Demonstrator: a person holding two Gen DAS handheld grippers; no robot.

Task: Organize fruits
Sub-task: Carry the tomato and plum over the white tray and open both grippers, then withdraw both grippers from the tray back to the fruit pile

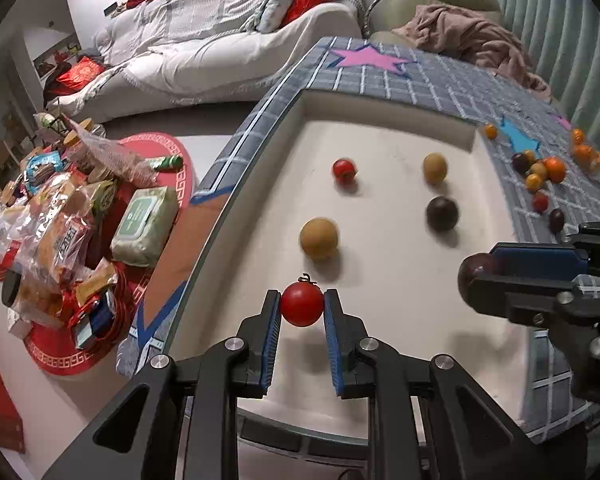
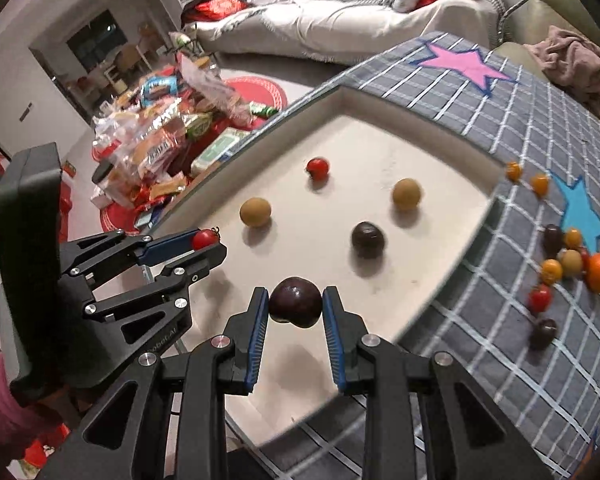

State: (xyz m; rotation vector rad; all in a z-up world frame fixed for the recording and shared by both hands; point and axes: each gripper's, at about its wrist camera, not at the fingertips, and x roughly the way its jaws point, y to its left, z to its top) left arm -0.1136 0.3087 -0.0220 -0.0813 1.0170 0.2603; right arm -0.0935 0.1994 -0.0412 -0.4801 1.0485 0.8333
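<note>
My left gripper (image 1: 302, 306) is shut on a red cherry tomato (image 1: 302, 304) and holds it above the near part of the white tray (image 1: 388, 280). My right gripper (image 2: 295, 308) is shut on a dark plum (image 2: 295, 307) above the tray's near edge (image 2: 340, 352). Each gripper shows in the other's view, the right one (image 1: 476, 274) and the left one (image 2: 206, 240). In the tray lie a red tomato (image 1: 344, 169), two tan round fruits (image 1: 319, 239) (image 1: 435, 167) and a dark plum (image 1: 442, 213). Several loose fruits (image 2: 568, 260) lie on the grey checked cloth to the right.
The grey checked cloth (image 2: 500, 120) with pink and blue stars covers the table around the tray. A low red table with snack bags (image 1: 60, 232) stands to the left on the floor. A white sofa (image 1: 204, 48) is behind.
</note>
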